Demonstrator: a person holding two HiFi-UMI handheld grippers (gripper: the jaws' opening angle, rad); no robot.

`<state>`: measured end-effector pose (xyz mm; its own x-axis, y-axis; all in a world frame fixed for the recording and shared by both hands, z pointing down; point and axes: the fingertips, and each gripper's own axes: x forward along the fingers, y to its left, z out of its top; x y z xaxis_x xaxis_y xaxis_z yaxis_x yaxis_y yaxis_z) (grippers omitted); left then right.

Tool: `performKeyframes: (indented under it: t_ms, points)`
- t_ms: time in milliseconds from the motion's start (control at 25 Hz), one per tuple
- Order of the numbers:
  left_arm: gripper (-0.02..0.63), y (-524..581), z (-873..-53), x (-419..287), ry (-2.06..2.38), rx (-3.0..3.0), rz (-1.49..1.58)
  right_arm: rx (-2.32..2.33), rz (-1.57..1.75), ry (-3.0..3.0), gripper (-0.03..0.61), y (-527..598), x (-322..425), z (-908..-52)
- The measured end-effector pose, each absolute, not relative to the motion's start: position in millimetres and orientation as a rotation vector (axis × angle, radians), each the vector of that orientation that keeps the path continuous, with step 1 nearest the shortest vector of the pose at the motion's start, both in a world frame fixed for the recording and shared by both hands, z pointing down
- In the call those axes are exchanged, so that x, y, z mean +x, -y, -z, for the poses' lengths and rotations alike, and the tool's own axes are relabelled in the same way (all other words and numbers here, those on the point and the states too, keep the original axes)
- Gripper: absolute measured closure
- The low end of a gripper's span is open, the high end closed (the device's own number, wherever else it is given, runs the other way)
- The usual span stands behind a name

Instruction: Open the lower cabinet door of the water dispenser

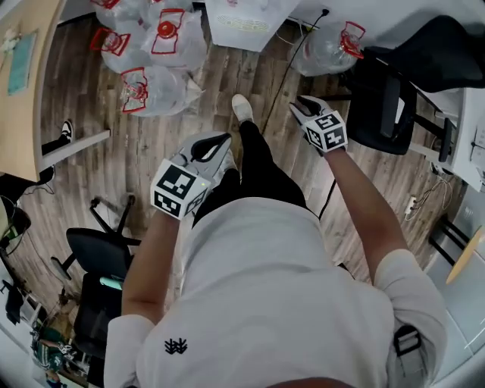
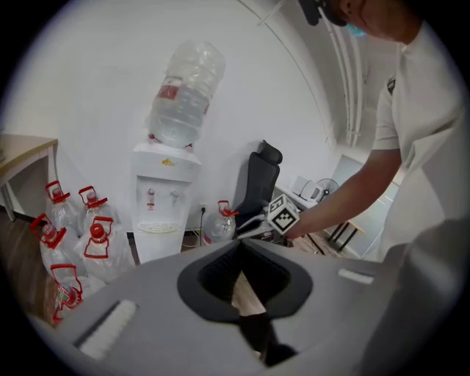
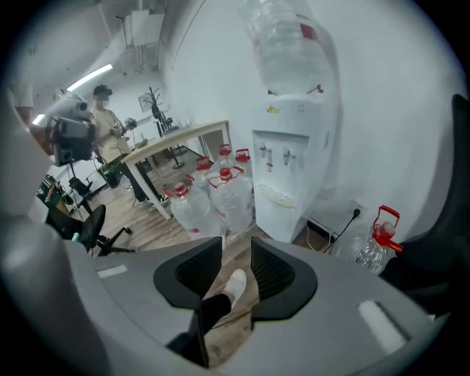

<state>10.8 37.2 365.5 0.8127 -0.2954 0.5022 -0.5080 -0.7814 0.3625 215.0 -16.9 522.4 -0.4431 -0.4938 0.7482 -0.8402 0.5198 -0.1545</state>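
The white water dispenser (image 2: 165, 205) stands against the wall with an upturned bottle on top. It also shows at the top of the head view as the dispenser (image 1: 241, 23). Its lower cabinet door (image 3: 283, 220) is a flat white panel, flush with the body. My left gripper (image 1: 220, 144) hangs well short of it, and the left gripper's (image 2: 241, 242) tips meet with nothing between them. My right gripper (image 1: 303, 104) is further forward; the right gripper (image 3: 236, 241) stands open and empty, with a white shoe showing through the gap. Neither touches the dispenser.
Several clear water bottles with red handles (image 1: 155, 45) crowd the floor left of the dispenser, and one more bottle (image 1: 326, 49) lies to its right. A black office chair (image 1: 386, 98) stands at the right, another chair (image 1: 95, 254) at the left, beside a wooden desk (image 1: 26, 83). A cable (image 1: 292, 61) crosses the floor.
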Motion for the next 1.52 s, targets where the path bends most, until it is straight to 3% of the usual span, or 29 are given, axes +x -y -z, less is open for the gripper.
performKeyframes:
  t_ms: [280,760,1080,1520]
  points:
    - [0.557,33.9,-410.4,12.9,0.645,2.418,-0.556,1.099,-0.800,1.982,0.468,144.5,241.5,-649.8]
    - [0.557,122.3,-517.6,79.1,0.526,2.469,-0.506,1.198,-0.828,1.926,0.431,293.1,264.3,-815.4]
    - [0.557,142.4,-558.6,85.5,0.534,2.463,-0.486,1.214,-0.790,1.975,0.371,342.3,271.8,-859.8]
    - [0.557,146.0,-570.3,94.6,0.522,2.424,-0.468,1.218,-0.808,2.019,0.370,354.0,266.4,-869.5]
